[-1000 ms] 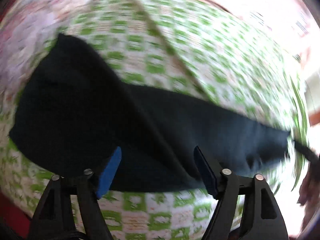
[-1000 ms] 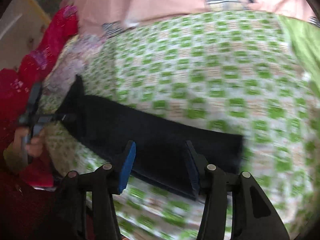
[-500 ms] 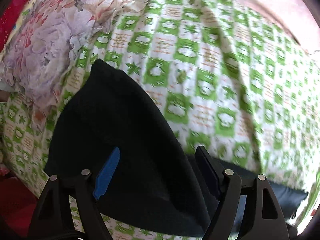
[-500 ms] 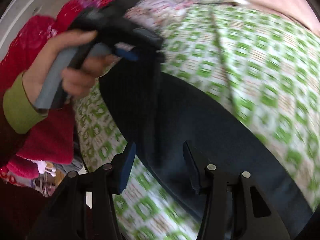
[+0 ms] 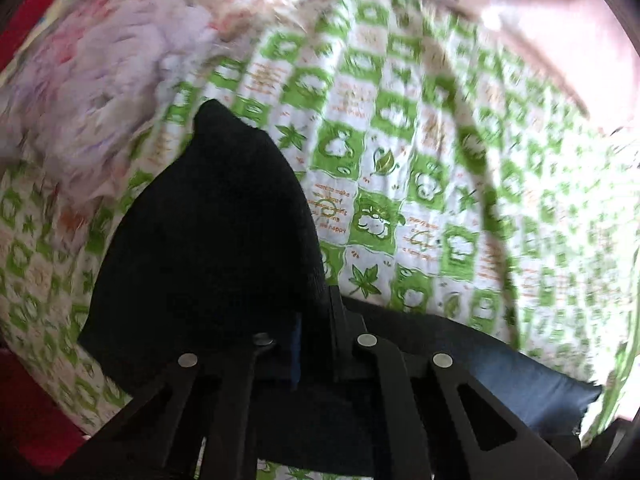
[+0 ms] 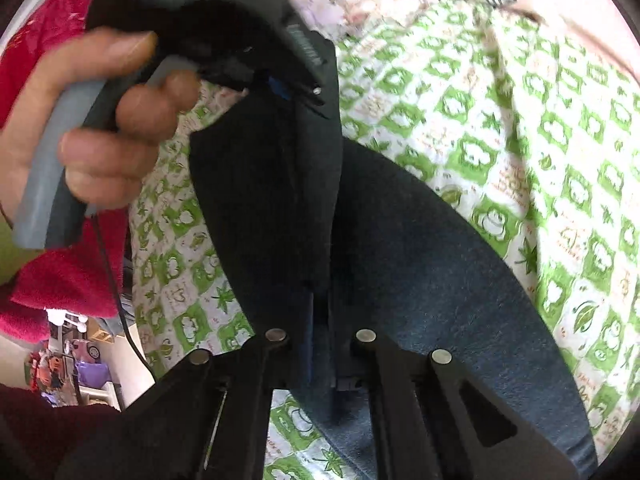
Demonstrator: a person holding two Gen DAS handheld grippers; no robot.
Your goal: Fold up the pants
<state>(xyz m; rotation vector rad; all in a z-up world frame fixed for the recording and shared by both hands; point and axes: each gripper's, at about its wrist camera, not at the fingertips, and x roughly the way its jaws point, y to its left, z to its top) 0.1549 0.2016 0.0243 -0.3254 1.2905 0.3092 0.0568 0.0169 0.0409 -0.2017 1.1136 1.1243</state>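
Observation:
Dark navy pants lie across the green-and-white checked bedsheet. In the left wrist view my left gripper points down at the raised end of the pants. Its jaws are closing and the pads pinch the cloth. In the right wrist view my right gripper is closing the same way on a ridge of the pants. Just beyond it, a hand holds the left gripper, which lifts a flap of the dark cloth.
A floral blanket lies bunched at the far left of the bed and pink fabric at the far right. Red cloth hangs by the bed's left edge, with a cluttered floor below it.
Both grippers went from open above the pants to shut on the cloth. The right gripper swung in close beside the left one, and the pants' end now stands pulled up.

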